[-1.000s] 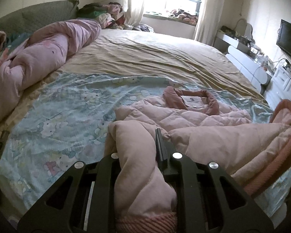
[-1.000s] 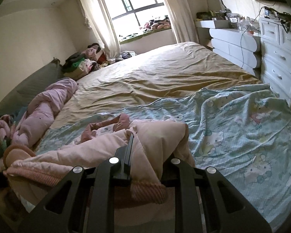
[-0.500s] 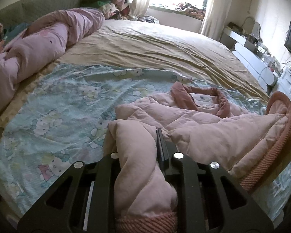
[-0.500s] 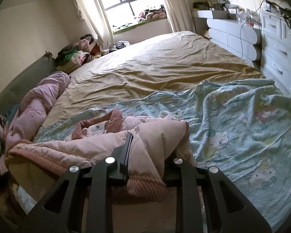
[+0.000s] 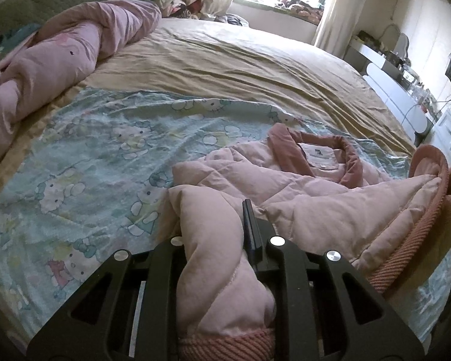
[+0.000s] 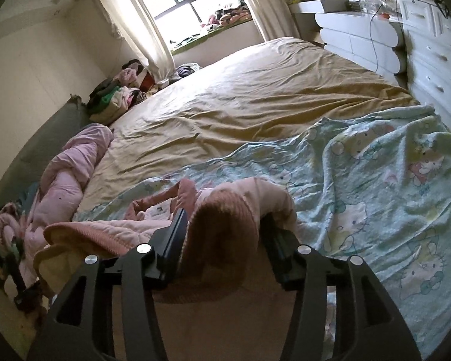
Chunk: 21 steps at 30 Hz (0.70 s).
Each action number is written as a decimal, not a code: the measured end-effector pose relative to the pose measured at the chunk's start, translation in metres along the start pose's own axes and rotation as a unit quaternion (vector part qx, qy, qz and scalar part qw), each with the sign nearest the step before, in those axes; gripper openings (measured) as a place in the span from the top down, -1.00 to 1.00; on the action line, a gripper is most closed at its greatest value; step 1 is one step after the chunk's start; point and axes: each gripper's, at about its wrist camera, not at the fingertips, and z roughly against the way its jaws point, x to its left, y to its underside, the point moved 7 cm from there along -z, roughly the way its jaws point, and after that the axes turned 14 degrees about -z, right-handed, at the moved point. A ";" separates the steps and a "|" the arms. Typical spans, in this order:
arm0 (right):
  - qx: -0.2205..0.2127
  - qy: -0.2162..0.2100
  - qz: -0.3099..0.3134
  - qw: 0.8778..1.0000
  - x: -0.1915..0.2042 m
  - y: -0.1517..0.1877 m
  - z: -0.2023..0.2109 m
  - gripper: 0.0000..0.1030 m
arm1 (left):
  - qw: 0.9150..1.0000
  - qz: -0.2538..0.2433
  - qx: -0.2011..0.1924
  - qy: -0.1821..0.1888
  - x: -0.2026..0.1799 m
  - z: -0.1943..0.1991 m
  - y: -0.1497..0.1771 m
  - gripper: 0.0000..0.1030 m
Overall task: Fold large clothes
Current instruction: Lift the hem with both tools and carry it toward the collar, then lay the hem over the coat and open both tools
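A rolled pink quilt (image 5: 54,60) lies far left on the bed (image 5: 231,60). The pink jacket (image 5: 300,186) sits on the cartoon sheet (image 5: 99,162). The left gripper (image 5: 216,225) pinches its sleeve; the right gripper (image 6: 222,225) tilts down, its fingers (image 6: 177,228) spreading around the ribbed hem.

You have a blue cartoon-print sheet (image 5: 111,156) spread over the near end of the bed (image 5: 225,66), on its tan cover. A rolled pink quilt (image 5: 54,57) lies along the bed's left edge, and white drawers (image 6: 436,60) stand beyond its right edge.
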 end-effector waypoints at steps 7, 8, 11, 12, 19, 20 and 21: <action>-0.069 0.004 0.033 0.997 0.000 -0.010 0.026 -0.61 | 1.000 0.002 0.011 0.005 0.002 -0.017 -0.005 0.71; -0.071 0.008 0.042 0.997 -0.001 -0.007 0.026 -0.64 | 1.000 0.001 0.013 0.004 0.002 -0.020 -0.005 0.70; -0.068 0.033 0.082 0.994 -0.004 0.006 0.021 -0.72 | 1.000 0.008 0.015 0.008 0.002 -0.025 -0.006 0.67; -0.065 0.046 0.101 0.992 -0.006 0.015 0.017 -0.75 | 1.000 0.010 0.015 0.009 0.002 -0.027 -0.006 0.67; -0.007 0.083 0.144 0.986 -0.024 0.072 -0.028 -0.78 | 0.999 0.032 0.004 0.038 0.003 -0.025 -0.007 0.36; 0.002 0.086 0.144 0.986 -0.026 0.079 -0.035 -0.78 | 0.998 0.035 0.000 0.047 0.002 -0.022 -0.009 0.16; 0.012 0.093 0.142 0.985 -0.030 0.086 -0.043 -0.78 | 0.997 0.039 -0.008 0.060 0.000 -0.019 -0.011 -0.15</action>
